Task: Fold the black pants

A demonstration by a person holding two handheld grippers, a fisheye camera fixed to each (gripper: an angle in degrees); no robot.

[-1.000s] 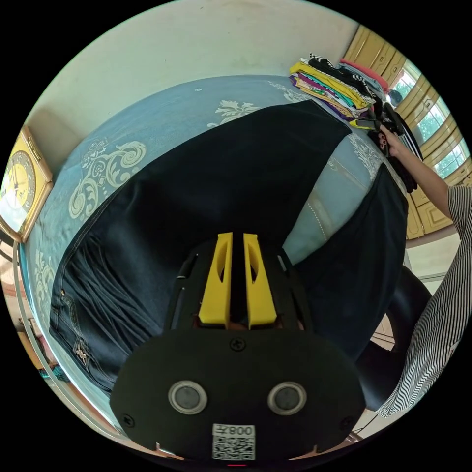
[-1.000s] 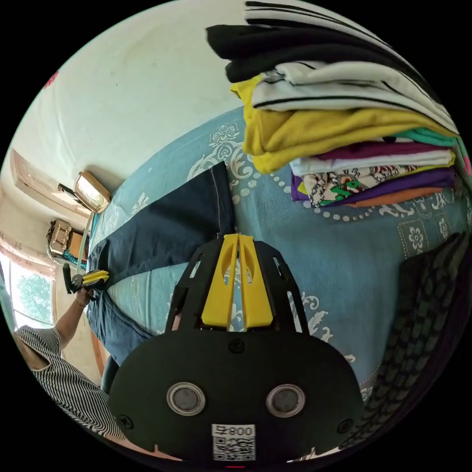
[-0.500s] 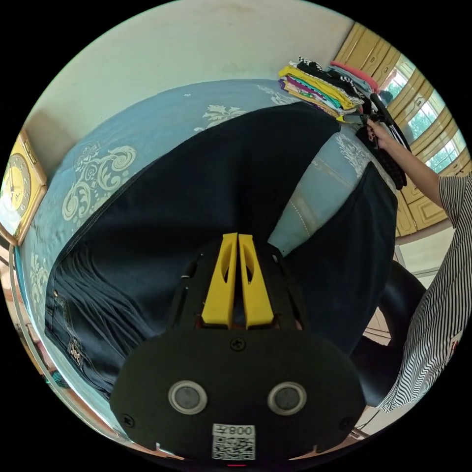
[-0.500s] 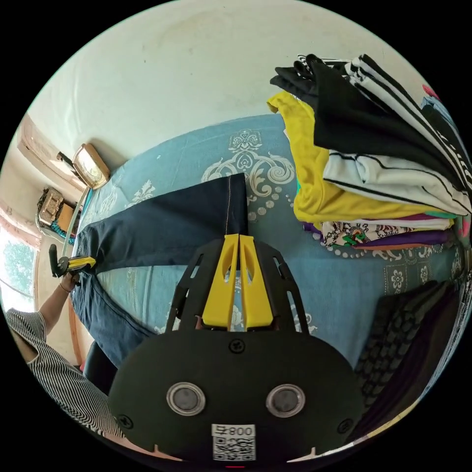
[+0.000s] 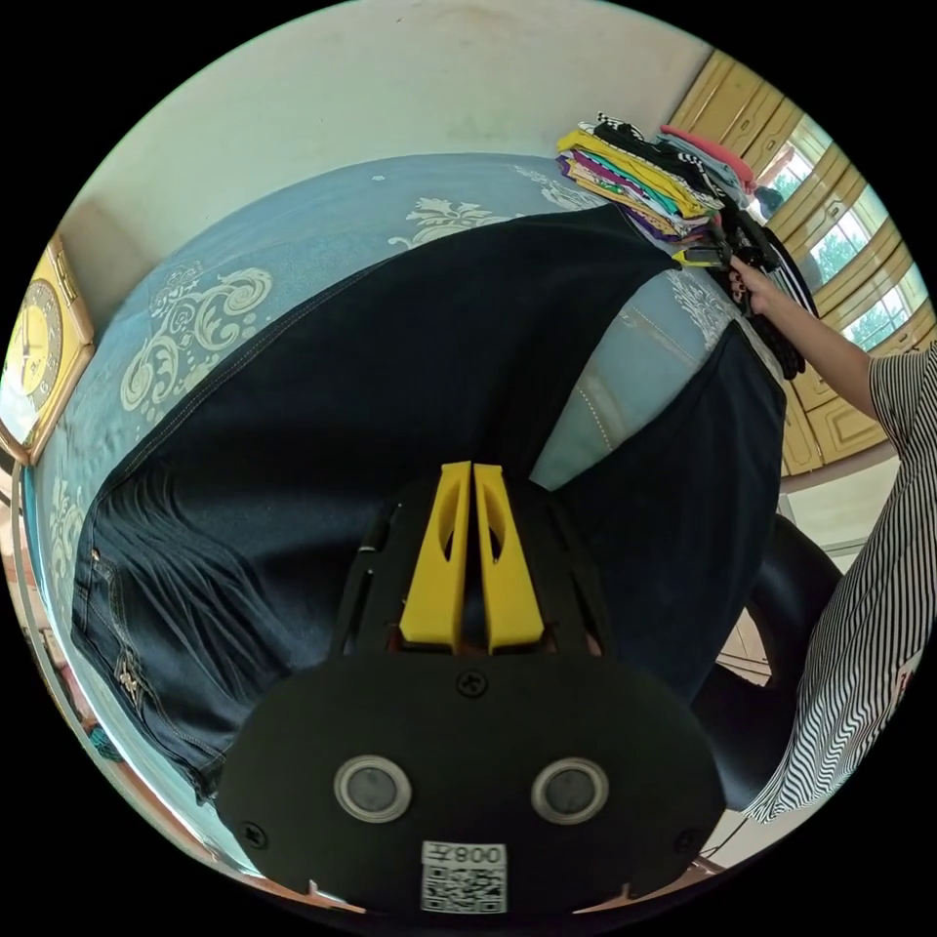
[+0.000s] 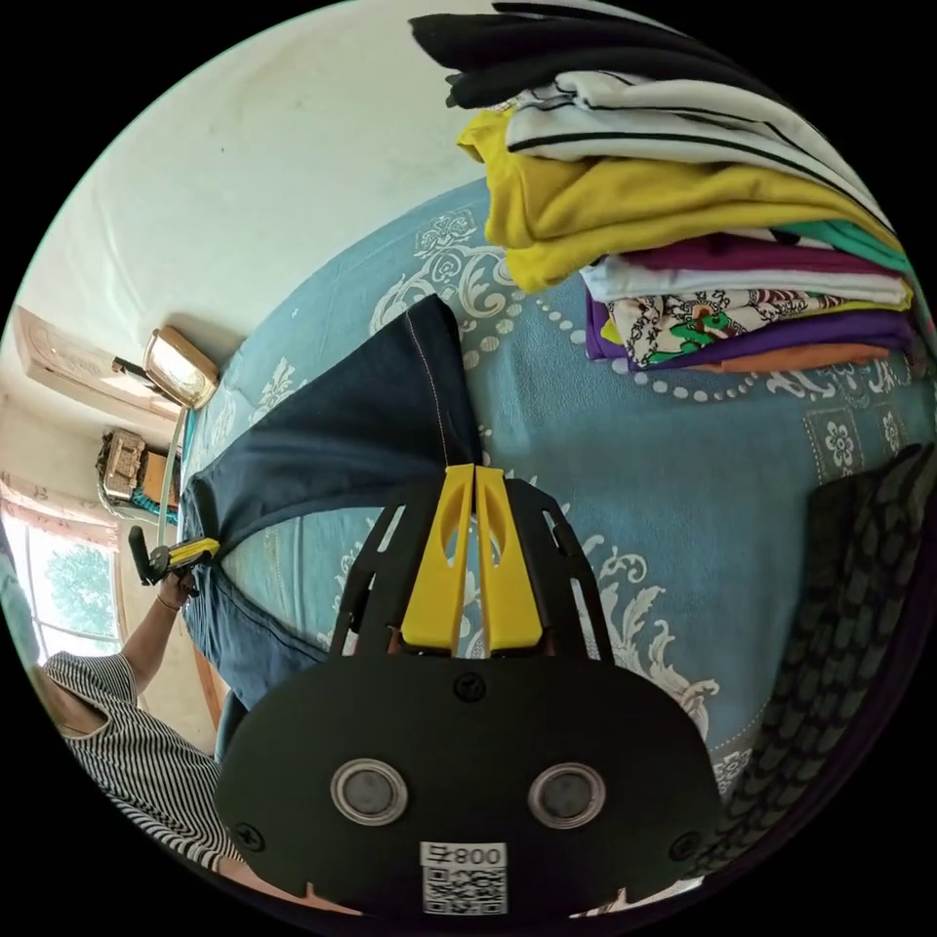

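The black pants (image 5: 390,390) lie spread on a blue patterned bedspread (image 5: 293,234). One leg stretches across the bed and the other leg (image 5: 683,508) hangs over the bed's edge. My left gripper (image 5: 472,468) is shut on the fabric at the crotch, where the legs part. My right gripper (image 6: 473,470) is shut on the hem corner of the stretched leg (image 6: 361,420). Far off in the left gripper view, a hand holds the right gripper (image 5: 705,256) at that hem. Across the bed in the right gripper view, the left gripper (image 6: 185,554) pinches the crotch.
A tall stack of folded clothes (image 6: 703,224) stands on the bed close to the hem, also the stack (image 5: 644,171). A dark checkered cloth (image 6: 859,605) lies beside it. A yellow clock (image 5: 29,356) leans at the bed's far end. A person's striped sleeve (image 5: 869,625) is at the edge.
My left jaws have closed fully from a slight gap. The right gripper view has swung, and the hem corner now sits drawn up at the right jaws with the leg pulled tauter.
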